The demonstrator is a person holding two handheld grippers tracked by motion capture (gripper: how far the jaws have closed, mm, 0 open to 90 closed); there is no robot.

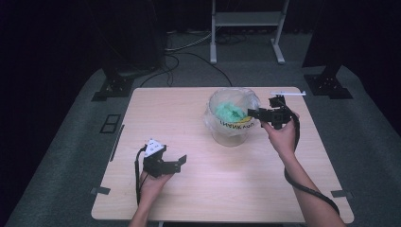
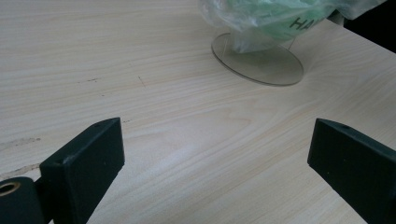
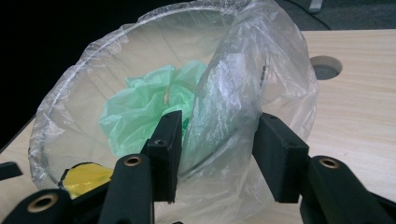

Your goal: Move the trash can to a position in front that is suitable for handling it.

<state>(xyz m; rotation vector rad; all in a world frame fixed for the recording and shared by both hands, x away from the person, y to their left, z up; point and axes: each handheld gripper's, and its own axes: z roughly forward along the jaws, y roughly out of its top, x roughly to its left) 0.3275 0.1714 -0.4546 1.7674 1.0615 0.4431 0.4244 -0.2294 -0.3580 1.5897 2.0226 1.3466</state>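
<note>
Over at the far middle of the bench (image 1: 198, 198), toward one o'clock from where the person sits, stands a clear bowl (image 1: 231, 135) lined with a thin plastic bag (image 1: 210, 116) whose edge is folded over the rim. Down inside lie a crumpled green bag (image 1: 228, 112) and something yellow (image 3: 84, 179) with dark print, low on the near wall.

The right claw (image 1: 250, 113) reaches in level from three o'clock of the bowl and straddles its rim: in the right gripper view one jaw sits inside the bowl, close to the green bag, and the other outside, with the glass and the folded liner between them. The jaws stand about half closed. Whether the pads already press on the plastic I cannot quite tell; they look close against it on both sides.

The left claw (image 1: 177, 163) rests low over the bench at about seven o'clock from the bowl, well apart from it, jaws spread wide with bare wood between them. Its own view shows the bowl's round foot (image 2: 257, 60) farther off. A round hole (image 3: 325, 67) is cut into the bench past the bowl.
</note>
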